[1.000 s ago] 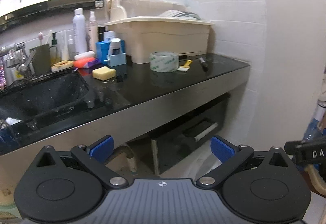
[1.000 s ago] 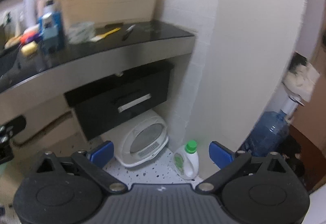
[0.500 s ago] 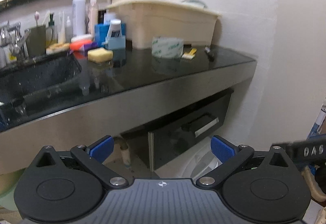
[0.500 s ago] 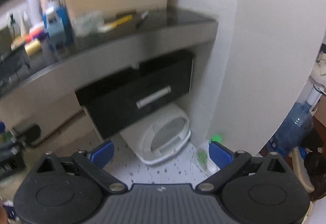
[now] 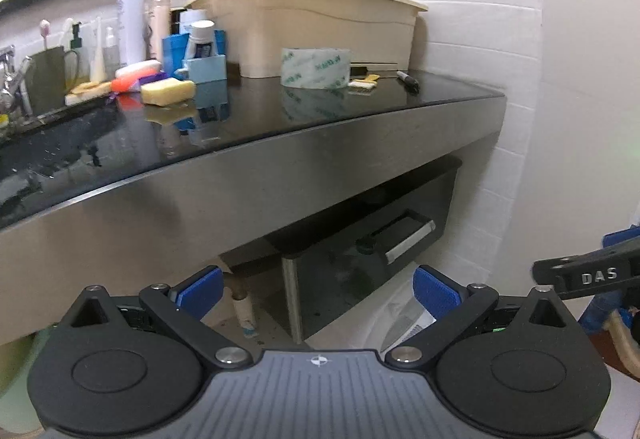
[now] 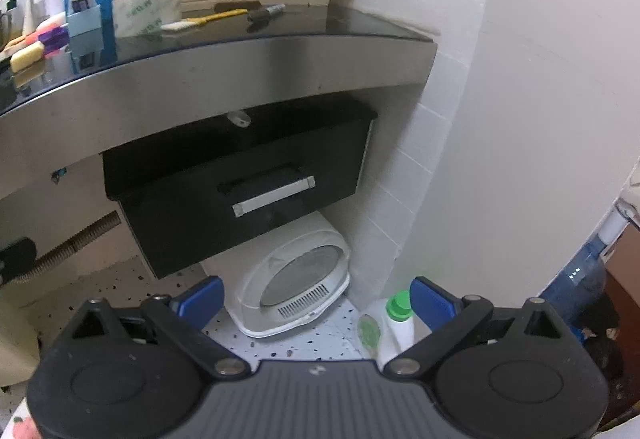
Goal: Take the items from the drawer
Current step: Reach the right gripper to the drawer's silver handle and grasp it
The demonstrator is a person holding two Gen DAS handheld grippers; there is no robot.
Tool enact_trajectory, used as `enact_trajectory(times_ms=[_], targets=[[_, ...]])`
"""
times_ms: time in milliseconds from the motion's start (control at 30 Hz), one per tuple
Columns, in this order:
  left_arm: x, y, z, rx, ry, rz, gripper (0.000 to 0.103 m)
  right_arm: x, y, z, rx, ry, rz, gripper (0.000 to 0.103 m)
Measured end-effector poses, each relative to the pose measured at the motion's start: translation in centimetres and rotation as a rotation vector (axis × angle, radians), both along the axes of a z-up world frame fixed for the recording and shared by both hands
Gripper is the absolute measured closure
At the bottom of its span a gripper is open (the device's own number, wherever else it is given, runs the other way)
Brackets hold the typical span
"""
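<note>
Both tongs nearer closed black drawer (image 6: 240, 191), contents hidden, beige bin (image 5: 320, 27) above

Both wrist views look forward from low before the black surface (image 5: 360, 107), the left from further left near its edge, the right aimed lower at the closed drawer (image 6: 240, 191); both share drawer, surface and tape roll (image 5: 315, 66).
</note>
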State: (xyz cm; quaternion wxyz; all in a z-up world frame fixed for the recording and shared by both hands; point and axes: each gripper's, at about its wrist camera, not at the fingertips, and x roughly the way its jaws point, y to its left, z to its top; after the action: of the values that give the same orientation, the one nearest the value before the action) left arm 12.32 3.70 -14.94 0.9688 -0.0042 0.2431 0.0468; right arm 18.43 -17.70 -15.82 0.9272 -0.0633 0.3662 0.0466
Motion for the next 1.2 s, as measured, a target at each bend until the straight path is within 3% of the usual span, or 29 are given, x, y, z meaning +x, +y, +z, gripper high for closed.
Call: enact_trajectory(times_ms=[233, 367, 500, 600, 733, 867, 1200], targets=[[1.5, 0.1, -1.3, 0.013, -0.028, 0.099, 0.002, 3.0, 0.2, -2.7, 0.054, 0.088, 0.011, 0.004], [2.7, 0.4, -2.1, 0.049, 0.006, 0.096, 0.002, 5.0, -0.7, -3.8, 0.149, 0.121, -0.055, 0.004], [4.0, 0.9, -3.2, 0.022, 0.078, 0.018, 0.001, 7.7, -1.8, -5.0, 0.231, 0.201, -0.098, 0.004], [4.7, 1.2, -3.9, -0.02, 0.121, -0.045, 0.001, 9.8, -1.4, -5.6, 0.165, 0.195, -0.127, 0.003], [4.7, 0.7, -4.2, 0.026, 0.103, -0.036, 0.0, 12.8, -0.6, -6.4, 0.166, 0.2, -0.156, 0.004], [5.1, 0.8, -4.8, 0.03, 0.146, -0.042, 0.0, 16.3, -0.2, -7.6, 0.15, 0.201, -0.231, 0.003], [4.7, 1.9, -5.0, 0.065, 0.168, -0.051, 0.0, 21.7, -0.9, -9.3, 0.392, 0.213, -0.296, 0.004]])
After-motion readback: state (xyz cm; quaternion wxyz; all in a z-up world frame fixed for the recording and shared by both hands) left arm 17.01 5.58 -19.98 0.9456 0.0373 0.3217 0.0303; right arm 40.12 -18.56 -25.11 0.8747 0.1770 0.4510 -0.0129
